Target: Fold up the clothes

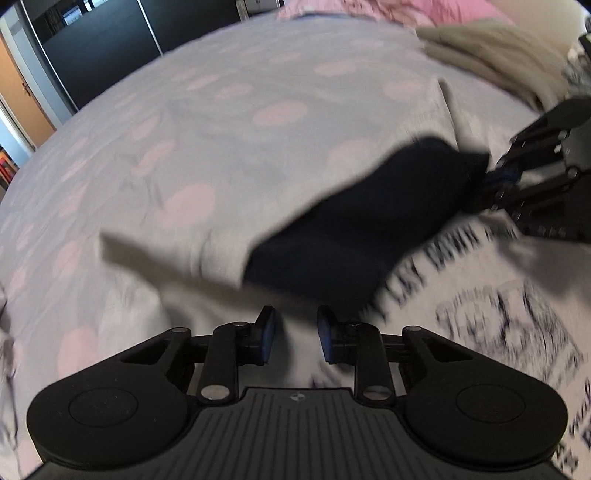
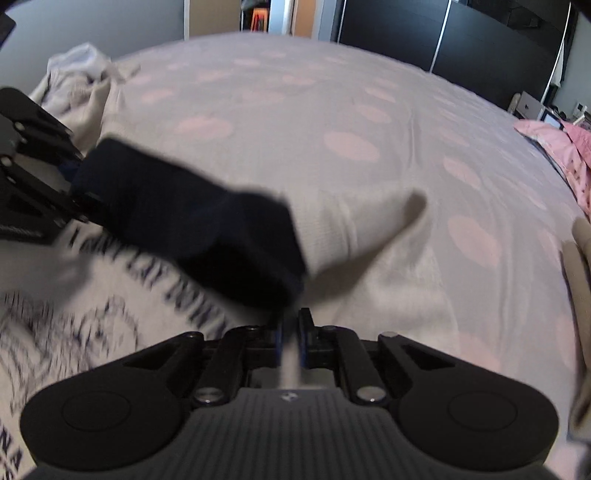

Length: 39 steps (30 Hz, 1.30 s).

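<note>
It was a bedroom in a home. A wide bed, covered by a grey duvet cover (image 1: 229, 122) dotted with pink spots, filled both views. At twelve o'clock in the left wrist view lay pink bedding (image 1: 388, 11); at ten o'clock stood a dark wardrobe with sliding doors (image 1: 99, 55), and at nine o'clock a wooden door (image 1: 22, 96).

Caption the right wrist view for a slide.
Right gripper shut on the white printed garment, its navy sleeve lifted over a dotted bedspread.
</note>
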Motion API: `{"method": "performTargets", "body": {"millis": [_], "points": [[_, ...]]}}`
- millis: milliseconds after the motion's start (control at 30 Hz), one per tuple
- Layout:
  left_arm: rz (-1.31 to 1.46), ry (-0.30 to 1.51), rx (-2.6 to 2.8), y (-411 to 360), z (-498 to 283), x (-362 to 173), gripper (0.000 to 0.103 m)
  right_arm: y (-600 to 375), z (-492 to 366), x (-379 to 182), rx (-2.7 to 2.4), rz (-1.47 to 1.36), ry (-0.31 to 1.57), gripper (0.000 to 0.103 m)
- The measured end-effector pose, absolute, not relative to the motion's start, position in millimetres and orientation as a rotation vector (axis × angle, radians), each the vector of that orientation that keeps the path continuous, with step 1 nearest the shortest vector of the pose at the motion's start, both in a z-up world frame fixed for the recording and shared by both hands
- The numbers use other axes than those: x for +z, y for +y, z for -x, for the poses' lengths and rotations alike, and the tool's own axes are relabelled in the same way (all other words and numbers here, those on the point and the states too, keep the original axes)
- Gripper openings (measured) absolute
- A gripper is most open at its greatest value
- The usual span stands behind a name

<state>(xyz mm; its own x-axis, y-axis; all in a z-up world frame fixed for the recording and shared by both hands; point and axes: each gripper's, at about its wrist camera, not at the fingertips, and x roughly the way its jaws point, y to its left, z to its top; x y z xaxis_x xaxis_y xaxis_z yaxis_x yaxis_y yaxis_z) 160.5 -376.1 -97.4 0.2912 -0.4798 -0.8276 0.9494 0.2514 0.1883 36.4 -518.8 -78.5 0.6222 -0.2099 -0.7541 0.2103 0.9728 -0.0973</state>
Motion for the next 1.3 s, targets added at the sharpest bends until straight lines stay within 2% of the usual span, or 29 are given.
{"method": "performTargets", "body": {"millis": [267,500,633,700,733,767,1033,1200,1267,1300], "points": [[-0.604,0.664,-1.025,-411,-210,-79,0.019,-546,-79,-63,-0.251,-0.053,0.724,0.01],[-0.656,0.736,-0.953,-433,-223,-101,0.019,-553,-106,-74,-0.318,-0.051,0.783,0.009],[-0.613,0.724,-0.974,-407,-219,-72,0.02,-545,-91,-63,-0.321,-0.037,0.795,0.012],[-0.609,0.712,-0.972,-388,-214,-53,0.028,-540,-70,-49,-0.317,-0.046,0.801,0.02],[-0.613,0.705,-0.96,-377,-210,-43,0.036,-537,-59,-42,-0.315,-0.05,0.804,0.029],[-0.61,0.7,-0.945,-363,-206,-33,0.044,-535,-48,-35,-0.313,-0.055,0.807,0.033],[-0.566,0.833,-0.893,-257,-161,14,0.051,-495,50,11,-0.312,-0.091,0.865,0.034],[-0.569,0.898,-0.901,-202,-111,20,0.056,-457,125,20,-0.305,-0.178,0.931,0.045],[-0.573,0.915,-0.904,-184,-88,19,0.056,-438,155,22,-0.305,-0.195,0.934,0.054],[-0.568,0.923,-0.906,-177,-78,19,0.056,-429,169,22,-0.306,-0.204,0.937,0.056]]}}
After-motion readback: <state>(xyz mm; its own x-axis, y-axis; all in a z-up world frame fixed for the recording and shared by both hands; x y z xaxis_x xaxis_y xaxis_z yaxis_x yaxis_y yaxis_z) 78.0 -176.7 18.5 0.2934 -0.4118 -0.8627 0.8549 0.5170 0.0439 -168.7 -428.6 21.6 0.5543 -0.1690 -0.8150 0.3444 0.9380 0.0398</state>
